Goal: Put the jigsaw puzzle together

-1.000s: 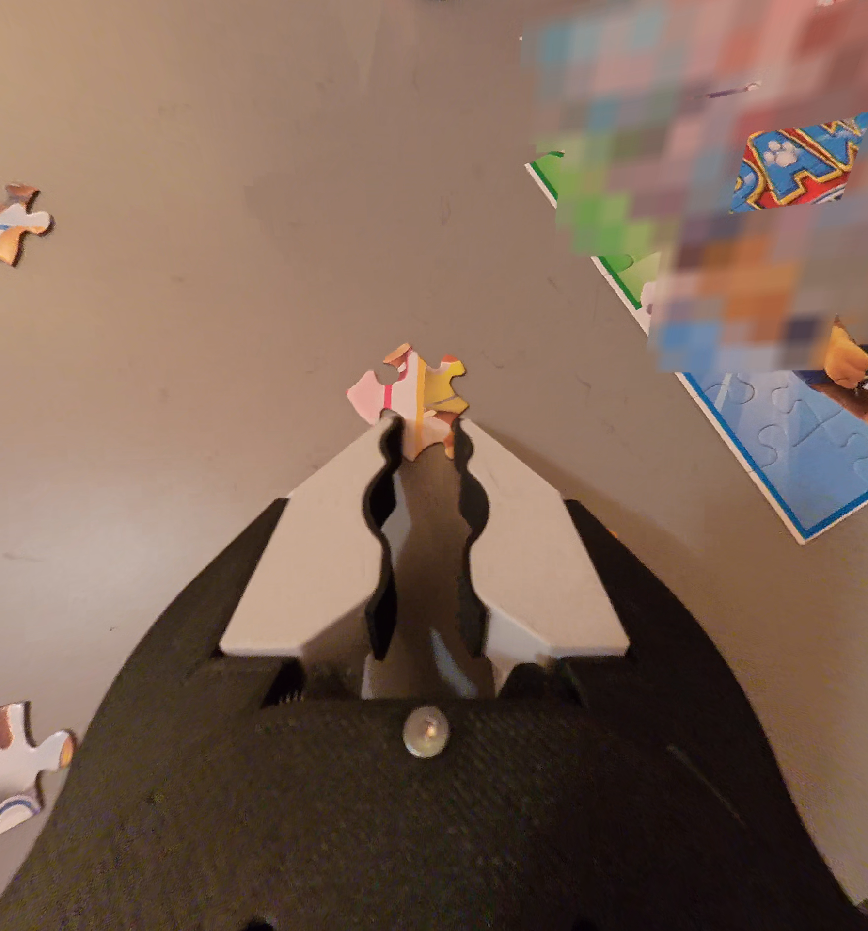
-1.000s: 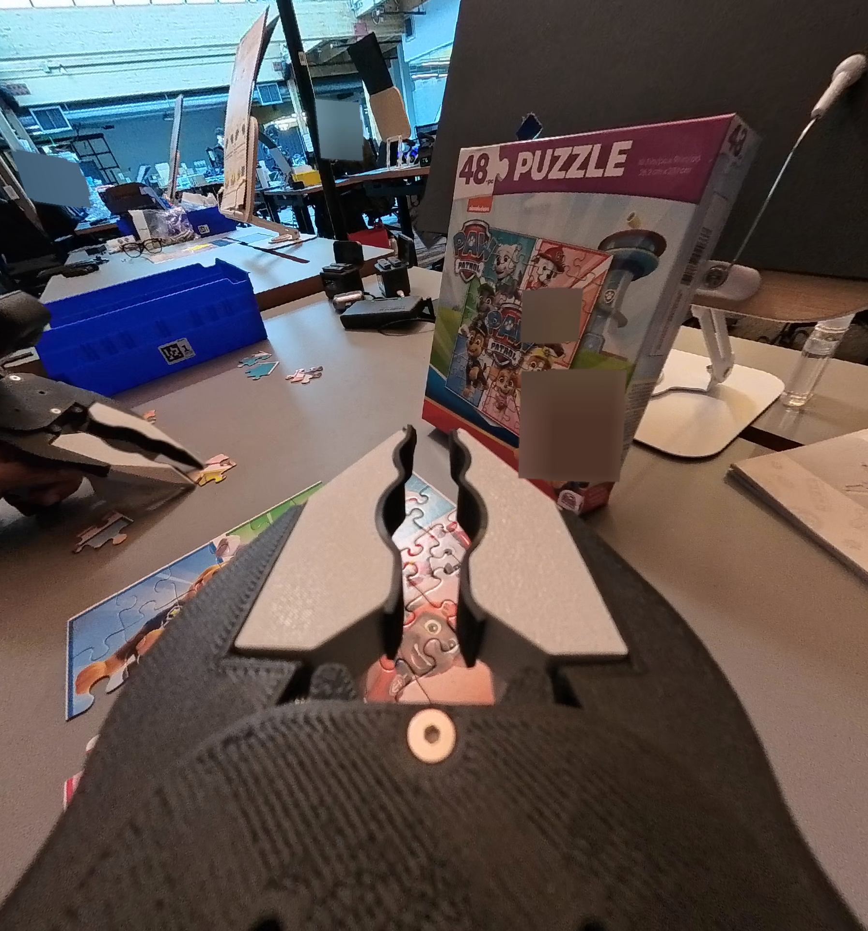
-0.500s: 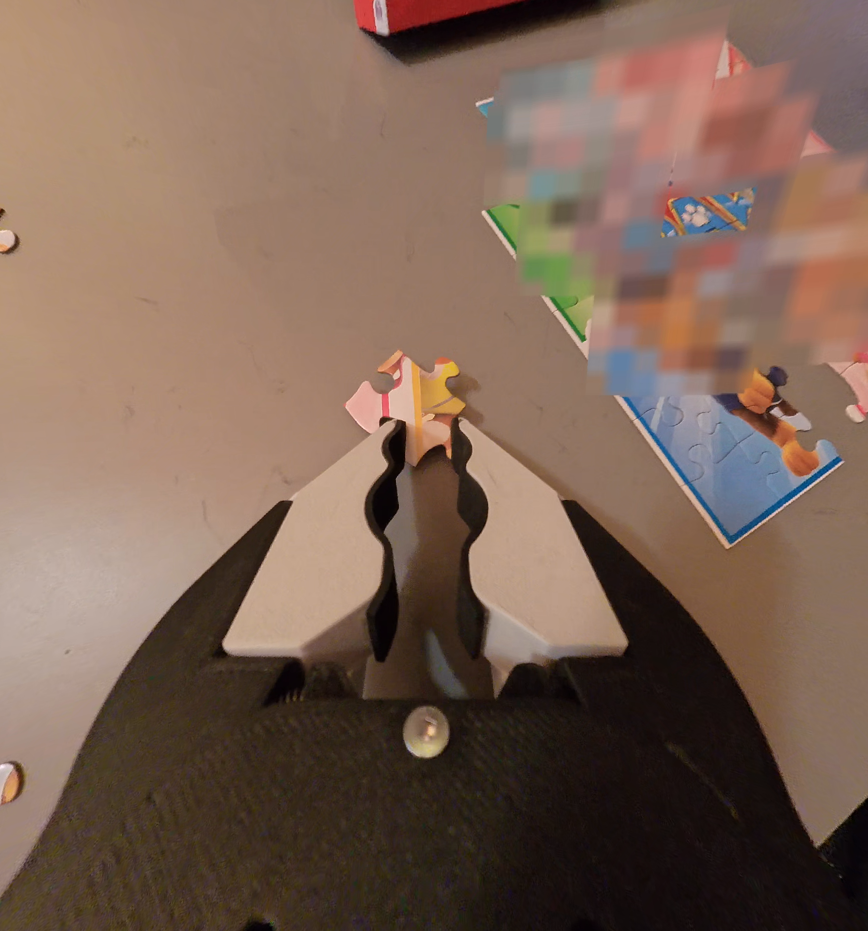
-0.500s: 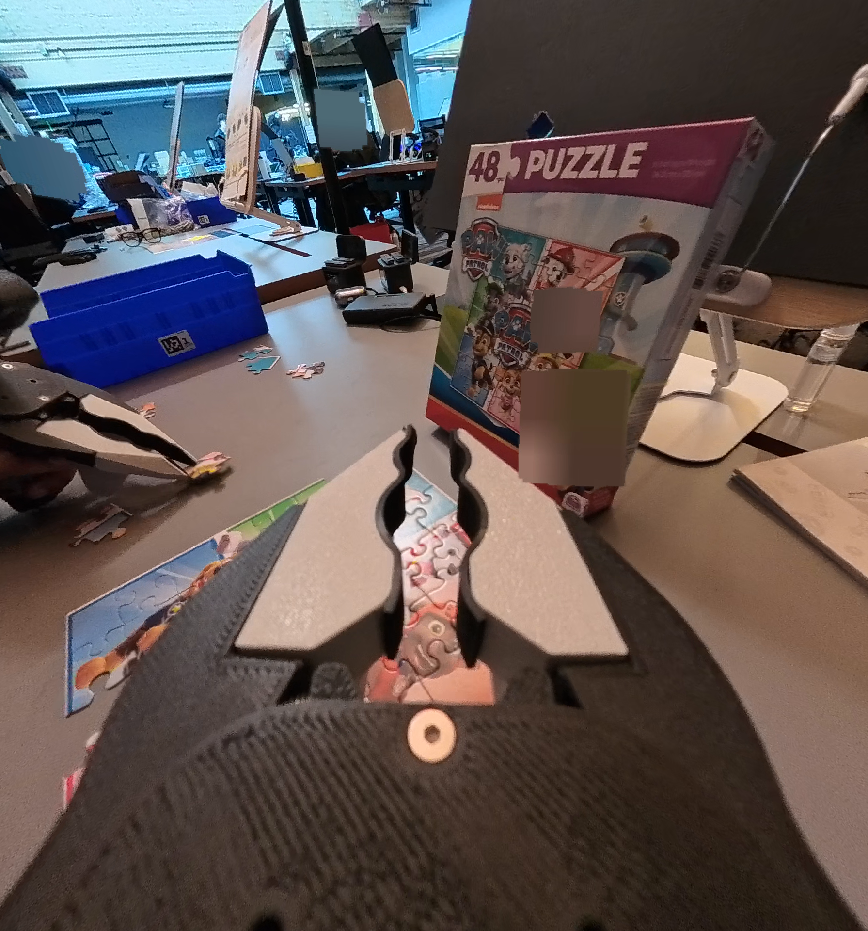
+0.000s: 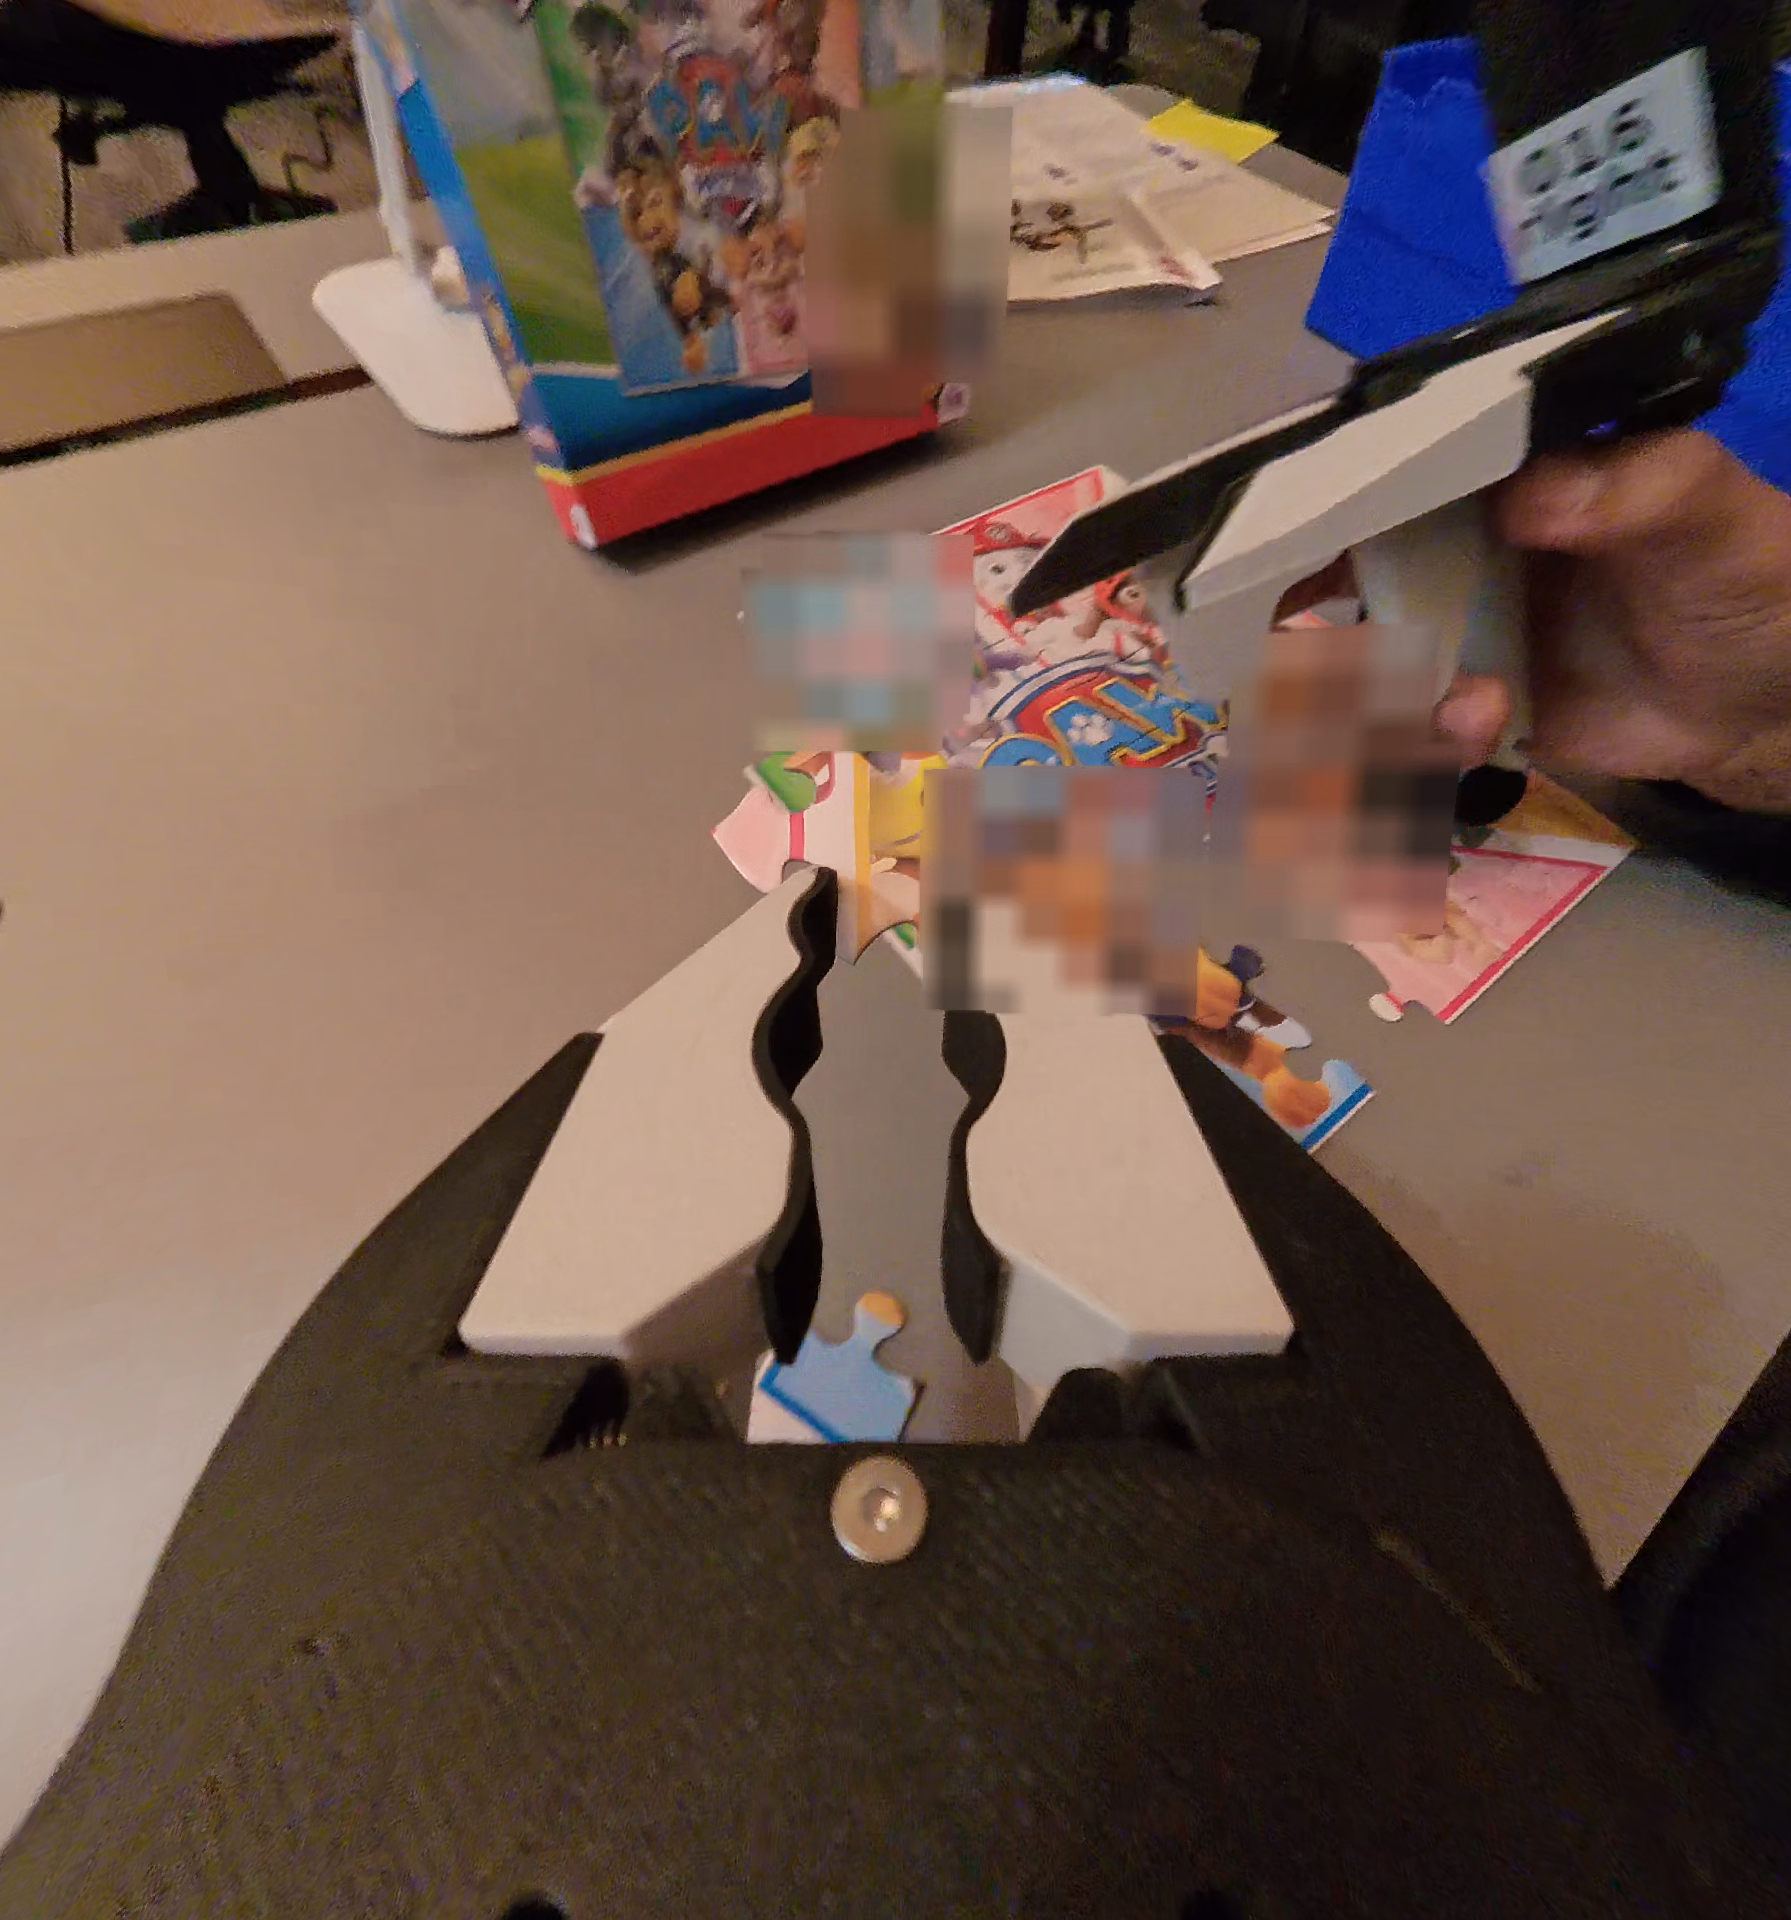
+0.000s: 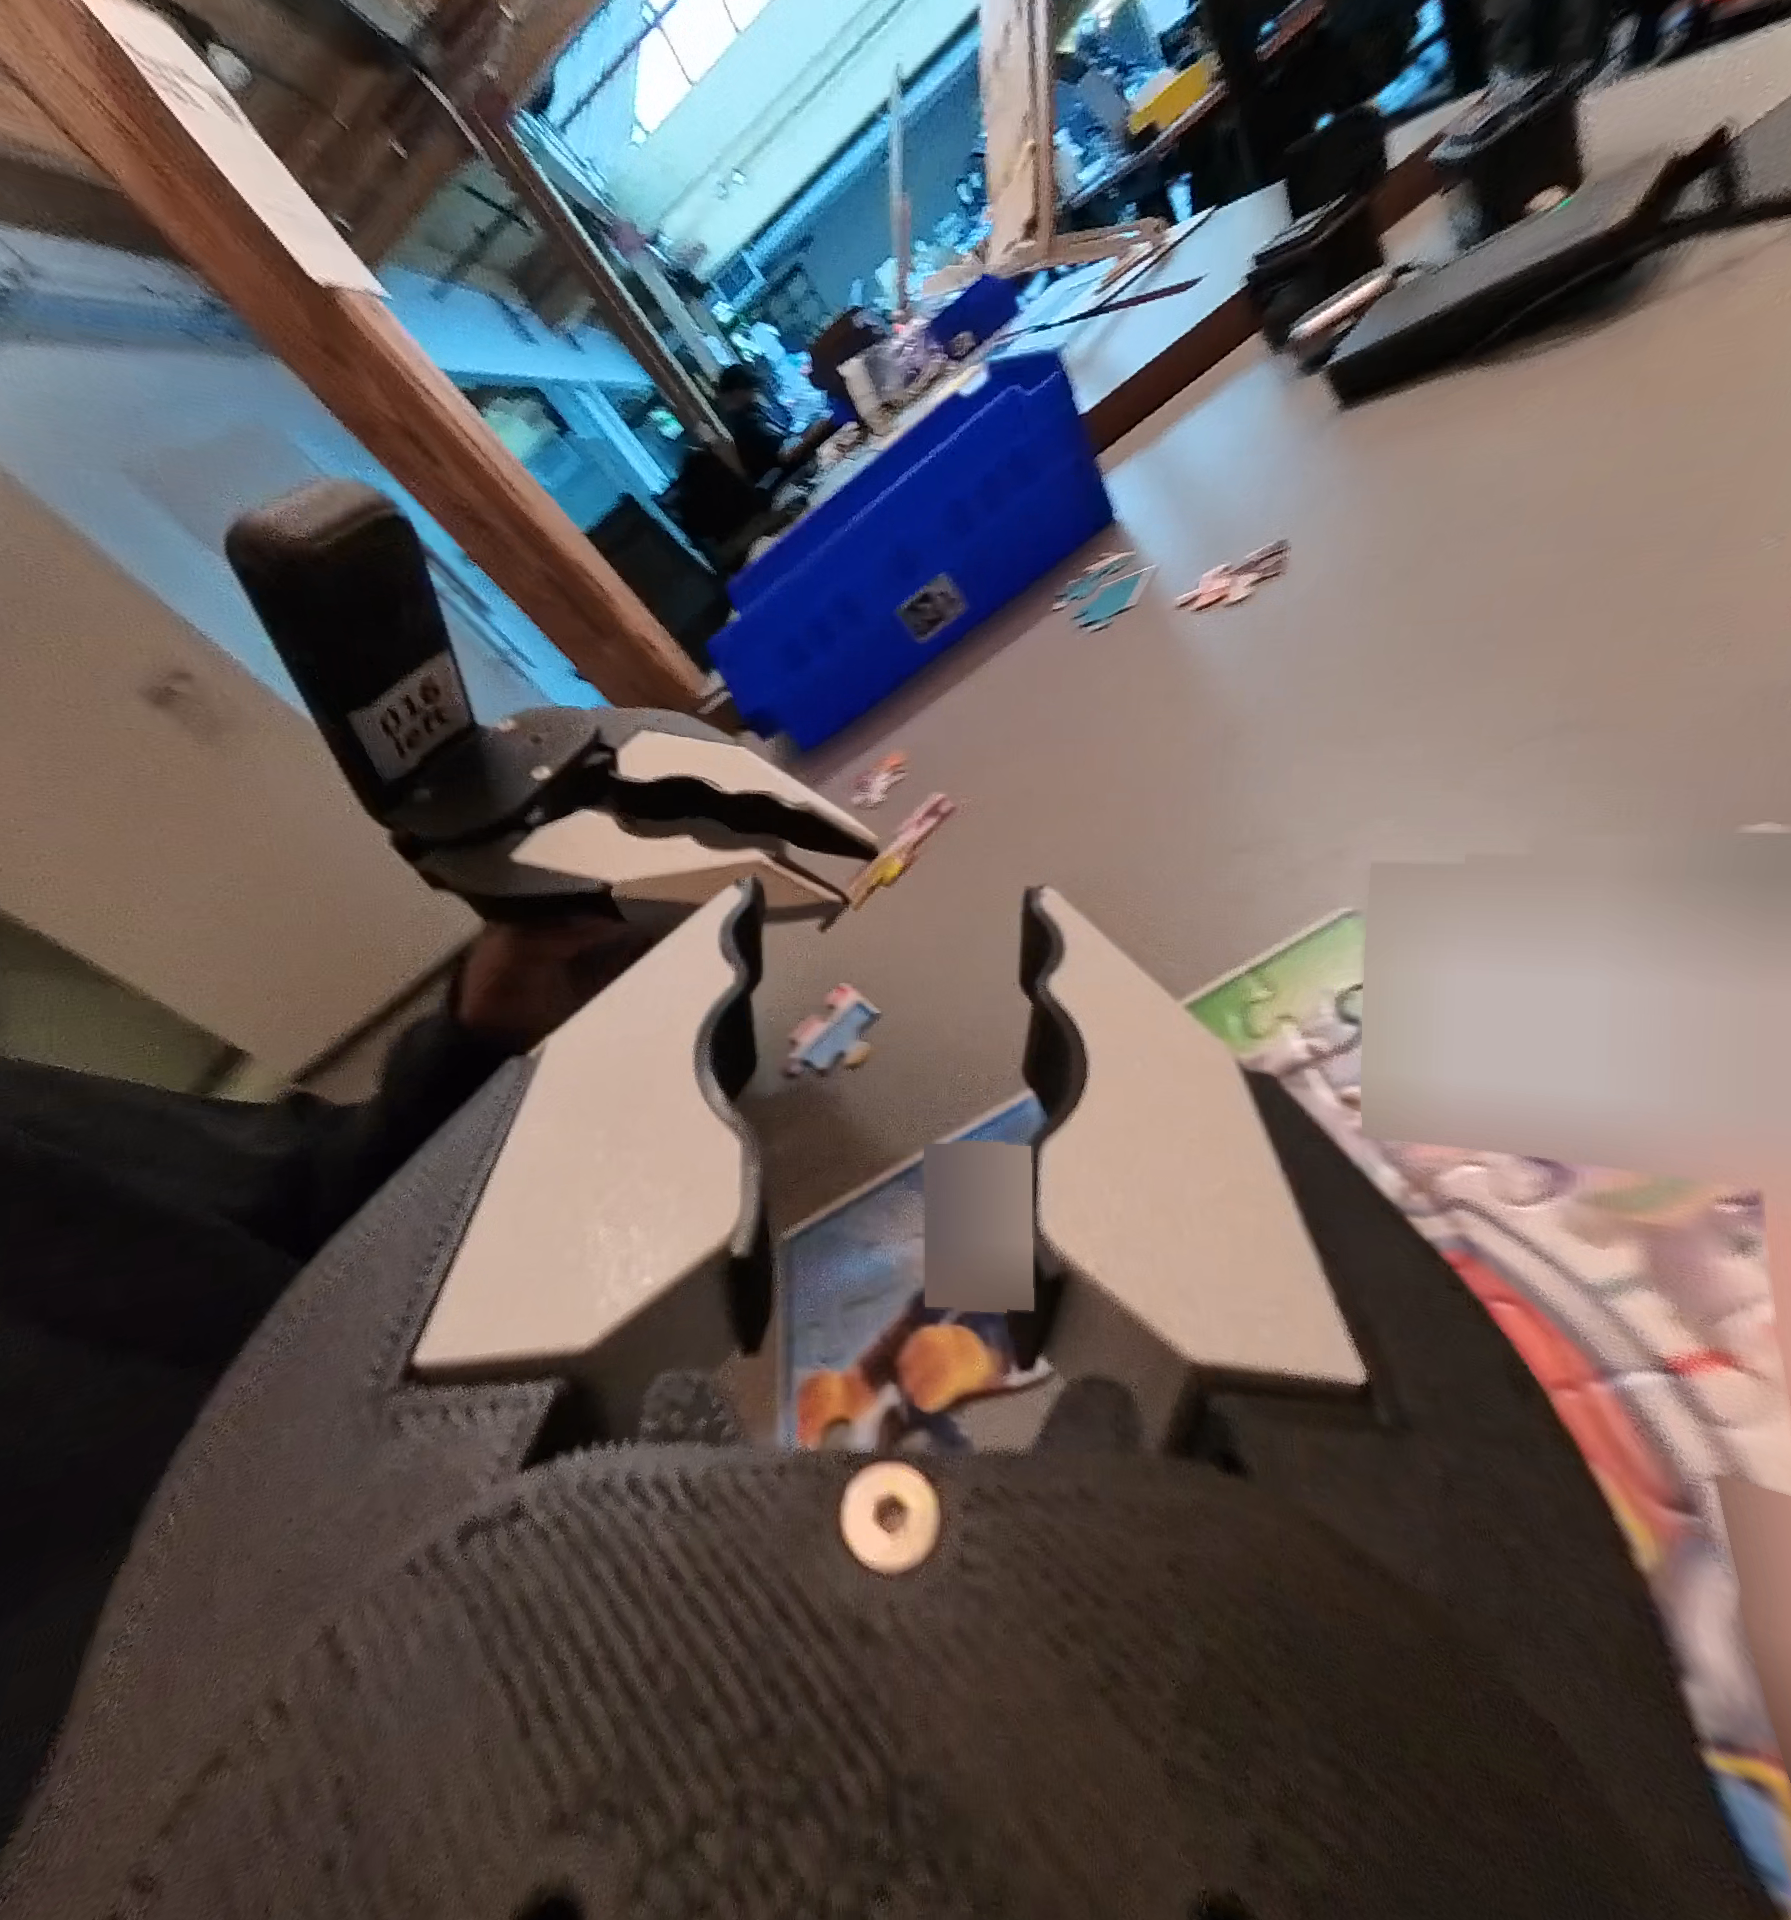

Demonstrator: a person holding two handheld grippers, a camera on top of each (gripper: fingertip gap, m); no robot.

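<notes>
Two hand-held grippers work over a grey bench (image 5: 247, 727). The left hand-held gripper (image 6: 849, 868) is clenched on a pink-and-yellow puzzle piece (image 5: 829, 862), pinched at its fingertips and lifted off the bench, just at the near-left edge of the part-built puzzle (image 5: 1078, 717). The right hand-held gripper (image 6: 891, 914) stands released, jaws wide apart with nothing between them, hanging above the puzzle with a hand (image 5: 1680, 644) on its grip. A loose light-blue piece (image 6: 834, 1029) lies on the bench below the left one. A puzzle box (image 5: 704, 260) stands upright behind the puzzle, a white lamp base (image 5: 403, 343) beside it. A blue bin (image 6: 922, 561) sits farther off, with several loose pieces (image 6: 1109, 592) near it.
</notes>
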